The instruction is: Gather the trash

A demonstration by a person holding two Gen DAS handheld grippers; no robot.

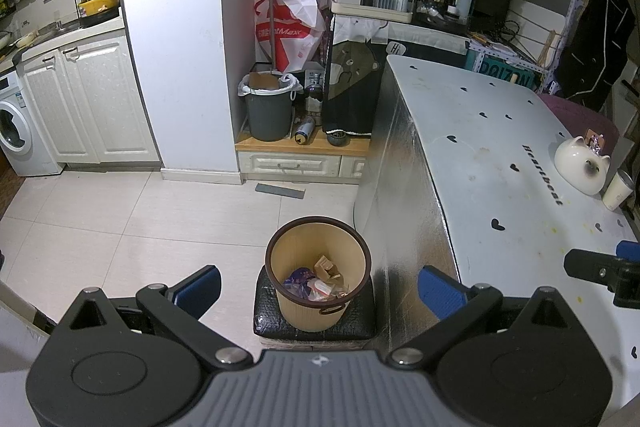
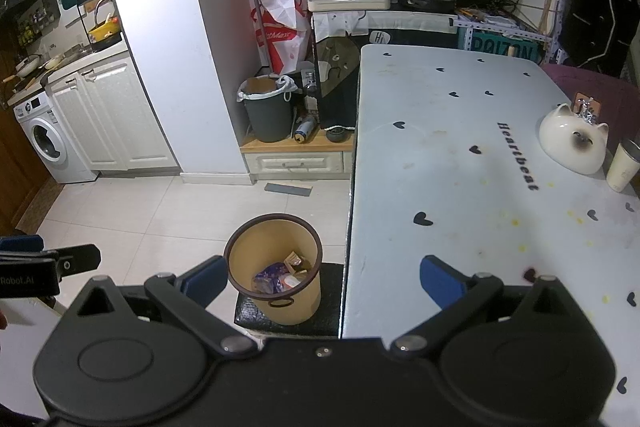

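Left wrist view: my left gripper (image 1: 320,291) hangs with its blue-padded fingers (image 1: 200,287) spread wide and nothing between them, directly above the tan wastebasket (image 1: 318,279). The wastebasket stands on a black stool (image 1: 316,319) just beside the table's left edge, near its near-left corner. Trash (image 1: 316,283) lies at the bottom of the wastebasket: a blue-purple wrapper, a clear packet and brown scraps. The white table (image 1: 500,155), printed with black hearts, carries a white cat-shaped ornament (image 1: 582,163) and a pale cup (image 1: 618,189) close together at its right edge. Yellow specks dot the tabletop near that edge.

Right wrist view: my right gripper (image 2: 320,283) is likewise released, fingers (image 2: 440,283) wide apart and empty, straddling the table's left edge with the wastebasket (image 2: 276,267) below its left finger. The left gripper's tip shows at the left border of this view. Beyond, on a low wooden step against the wall, a dark grey bin (image 2: 266,111) lined with a white bag stands near a spray can (image 2: 304,129) lying on its side.
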